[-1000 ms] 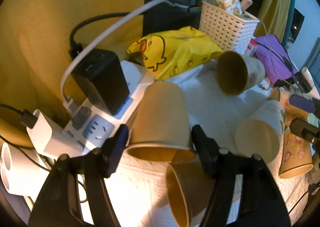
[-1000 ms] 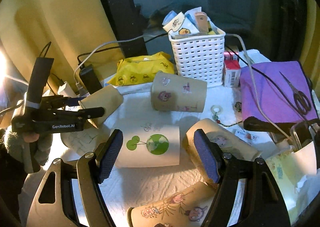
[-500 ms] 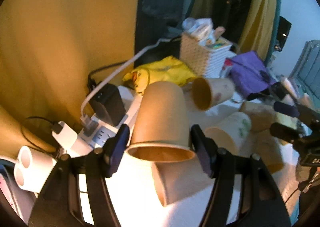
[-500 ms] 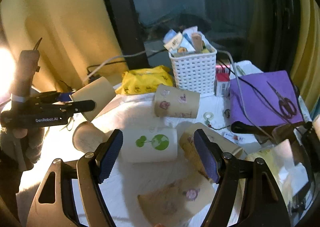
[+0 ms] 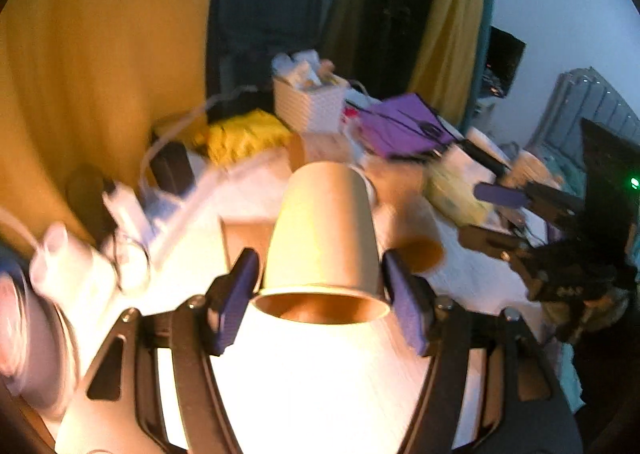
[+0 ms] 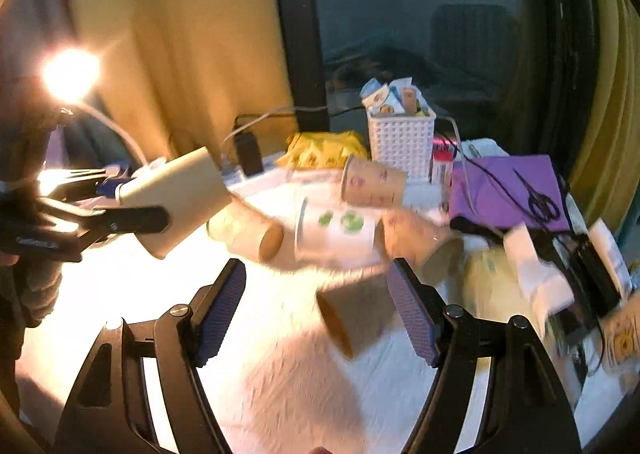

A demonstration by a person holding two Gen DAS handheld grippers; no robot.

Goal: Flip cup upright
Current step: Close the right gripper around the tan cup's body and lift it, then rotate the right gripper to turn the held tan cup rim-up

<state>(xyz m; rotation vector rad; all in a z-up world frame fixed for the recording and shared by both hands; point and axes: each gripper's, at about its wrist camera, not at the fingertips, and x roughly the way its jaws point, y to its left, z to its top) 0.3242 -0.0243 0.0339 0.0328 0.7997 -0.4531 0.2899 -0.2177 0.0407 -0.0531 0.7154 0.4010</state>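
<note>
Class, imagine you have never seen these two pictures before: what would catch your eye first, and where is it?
First, the plain paper cup clamped near its rim in the left hand-held gripper, held above the table with its mouth toward the camera. Next, the glaring lamp at the far left of the right wrist view. Then the heap of toppled cups on the white cloth, among them one with green prints.

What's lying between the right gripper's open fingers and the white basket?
In the right wrist view, two tipped cups: the green-print cup, then the pink-print cup, which lies in front of the white basket. The right gripper holds nothing.
</note>
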